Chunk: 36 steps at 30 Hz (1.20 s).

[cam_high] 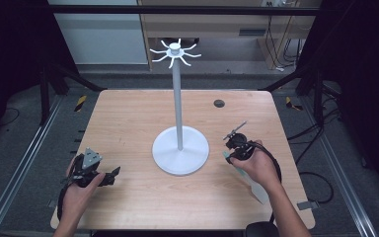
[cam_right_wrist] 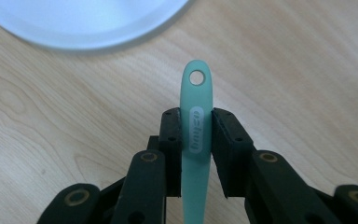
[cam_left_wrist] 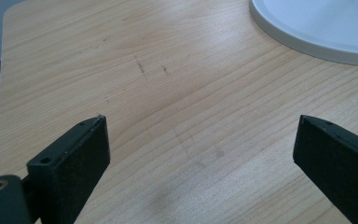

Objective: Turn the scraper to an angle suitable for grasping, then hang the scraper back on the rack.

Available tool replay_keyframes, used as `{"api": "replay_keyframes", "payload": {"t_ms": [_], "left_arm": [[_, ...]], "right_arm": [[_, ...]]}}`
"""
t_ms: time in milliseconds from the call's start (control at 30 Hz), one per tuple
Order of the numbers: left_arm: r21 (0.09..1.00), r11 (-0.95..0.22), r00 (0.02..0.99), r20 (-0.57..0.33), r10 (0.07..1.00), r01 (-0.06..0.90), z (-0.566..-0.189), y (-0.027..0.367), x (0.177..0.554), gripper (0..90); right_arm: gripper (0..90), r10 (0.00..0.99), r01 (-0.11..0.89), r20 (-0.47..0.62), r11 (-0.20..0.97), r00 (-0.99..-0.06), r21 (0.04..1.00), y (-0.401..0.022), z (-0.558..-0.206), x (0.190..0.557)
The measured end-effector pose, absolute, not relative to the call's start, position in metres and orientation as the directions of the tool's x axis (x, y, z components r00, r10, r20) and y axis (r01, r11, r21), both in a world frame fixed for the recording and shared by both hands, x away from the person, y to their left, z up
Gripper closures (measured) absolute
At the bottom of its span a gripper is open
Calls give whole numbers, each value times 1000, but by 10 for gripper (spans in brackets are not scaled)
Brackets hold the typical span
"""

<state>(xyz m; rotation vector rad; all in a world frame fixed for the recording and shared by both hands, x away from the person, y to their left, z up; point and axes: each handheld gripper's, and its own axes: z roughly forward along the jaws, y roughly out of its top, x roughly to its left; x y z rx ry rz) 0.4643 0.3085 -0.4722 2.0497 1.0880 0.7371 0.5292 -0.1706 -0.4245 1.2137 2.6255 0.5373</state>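
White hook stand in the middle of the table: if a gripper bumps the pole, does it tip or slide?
The stand probably resists tipping: its round base is wide and flat on the table. The pole is tall and thin, so a bump near the hooked top could still rock it. A low push likely slides it on the smooth wood.

On my overhead feed: one wooden surface (cam_high: 128,123), rounded corners, with a dark round grommet (cam_high: 219,103) near its far edge. One white stand (cam_high: 180,148) at centre, round base, upright pole, hooked crown on top. My left gripper (cam_high: 112,176) sits near the front left corner, grey plate on top, held by the left hand (cam_high: 79,190). My right gripper (cam_high: 231,138) is right of the stand's base, in the right hand (cam_high: 259,165). A pale teal utensil (cam_high: 256,190) runs under that hand toward the front edge.
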Motion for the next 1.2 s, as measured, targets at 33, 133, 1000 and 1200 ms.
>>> {"api": "replay_keyframes", "payload": {"t_ms": [33,133,1000,1200], "left_arm": [[785,-407,486,156,860,467,-472,309,464,34],[785,-406,486,156,860,468,-472,309,464,34],[781,-412,492,156,857,470,-473,307,464,34],[783,-410,489,157,858,468,-473,308,463,34]], "right_arm": [[745,767,691,-23,590,-641,418,-172,-421,528],[745,772,683,-25,575,-635,450,-175,-411,527],[745,774,530,-5,437,-633,727,-181,-348,513],[746,779,481,-1,389,-627,786,-184,-334,512]]}}
